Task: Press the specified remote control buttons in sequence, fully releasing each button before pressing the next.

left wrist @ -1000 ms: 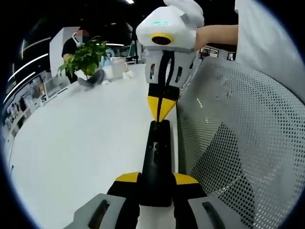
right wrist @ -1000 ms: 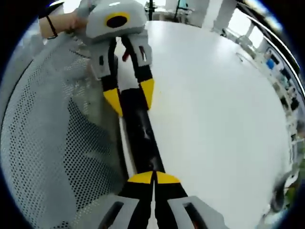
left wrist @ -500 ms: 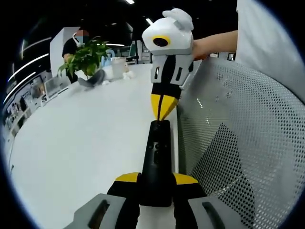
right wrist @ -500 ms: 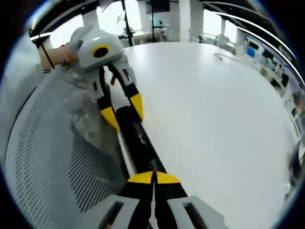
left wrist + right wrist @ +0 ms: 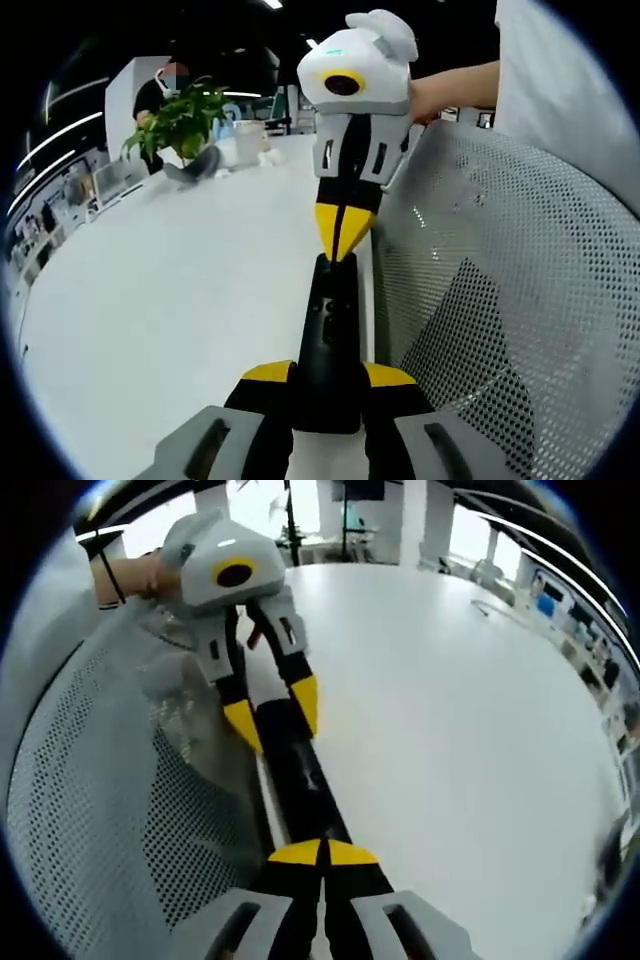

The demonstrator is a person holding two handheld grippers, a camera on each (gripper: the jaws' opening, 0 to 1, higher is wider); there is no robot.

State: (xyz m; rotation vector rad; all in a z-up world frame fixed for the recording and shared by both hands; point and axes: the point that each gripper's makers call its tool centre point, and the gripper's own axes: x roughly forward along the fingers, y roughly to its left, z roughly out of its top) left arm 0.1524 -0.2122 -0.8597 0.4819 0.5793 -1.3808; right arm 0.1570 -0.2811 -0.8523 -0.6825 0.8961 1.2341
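Note:
A long black remote [image 5: 329, 330] lies lengthwise along the white table's edge, and my left gripper [image 5: 328, 374] is shut on its near end. In the left gripper view my right gripper [image 5: 340, 250] comes down from above, jaws shut, its yellow tip at the remote's far end. In the right gripper view the shut right gripper [image 5: 322, 852] sits over one end of the remote [image 5: 298, 775], and the left gripper [image 5: 275, 712] clamps the other end. I cannot tell whether the tip presses a button.
The white table [image 5: 170, 300] spreads wide to one side. A grey mesh chair back [image 5: 500, 310] stands close against the remote's other side. A potted plant [image 5: 180, 118], cups and a person [image 5: 160, 85] are at the far end. A hand [image 5: 445, 85] holds the right gripper.
The right gripper has tilted and shifted a little above the remote's far end, its tip staying there. The left gripper and the remote have not moved.

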